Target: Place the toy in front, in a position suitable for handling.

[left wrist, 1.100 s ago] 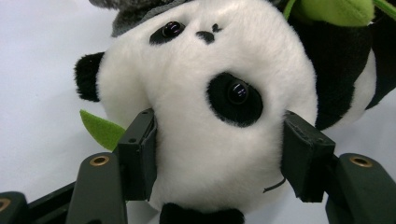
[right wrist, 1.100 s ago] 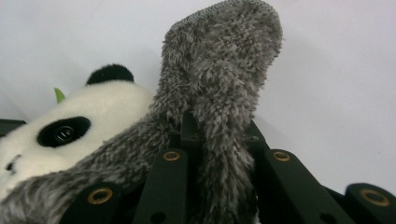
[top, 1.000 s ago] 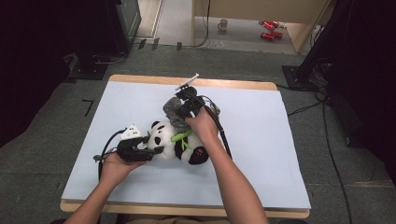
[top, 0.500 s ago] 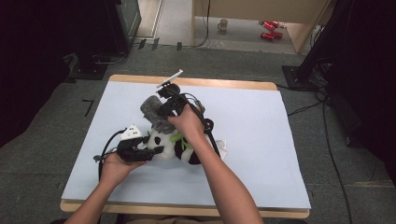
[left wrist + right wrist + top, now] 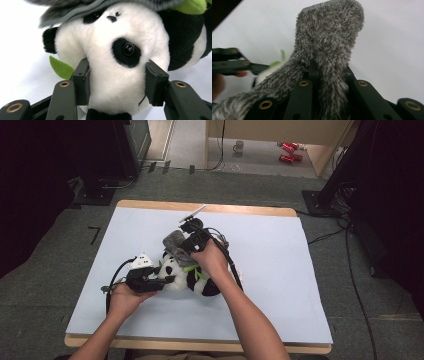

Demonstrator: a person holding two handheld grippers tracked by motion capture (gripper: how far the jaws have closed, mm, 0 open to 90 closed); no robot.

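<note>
A black-and-white panda plush point(image 5: 196, 279) with green leaves lies on the pale mat point(image 5: 280, 270). In the left gripper view its head point(image 5: 112, 50) sits between the jaws. My left gripper point(image 5: 120, 75) point(image 5: 165, 280) has just been closing, and its pads now press into both sides of the head. A green leaf point(image 5: 61, 68) pokes out beside the left jaw. My right gripper point(image 5: 329, 70) point(image 5: 182, 248) is shut on a fuzzy grey cloth point(image 5: 329, 32) point(image 5: 172, 242). It holds the cloth just above the panda's head.
The mat covers a wooden table point(image 5: 240, 210). Free mat lies to the right and at the back left. Cables point(image 5: 350, 270) trail on the grey floor at right. A mug point(image 5: 239, 145) and red cans point(image 5: 289, 151) stand far behind the table.
The right hand swung the grey cloth left over the panda, then came back a little to the right. The left hand stayed by the panda's head.
</note>
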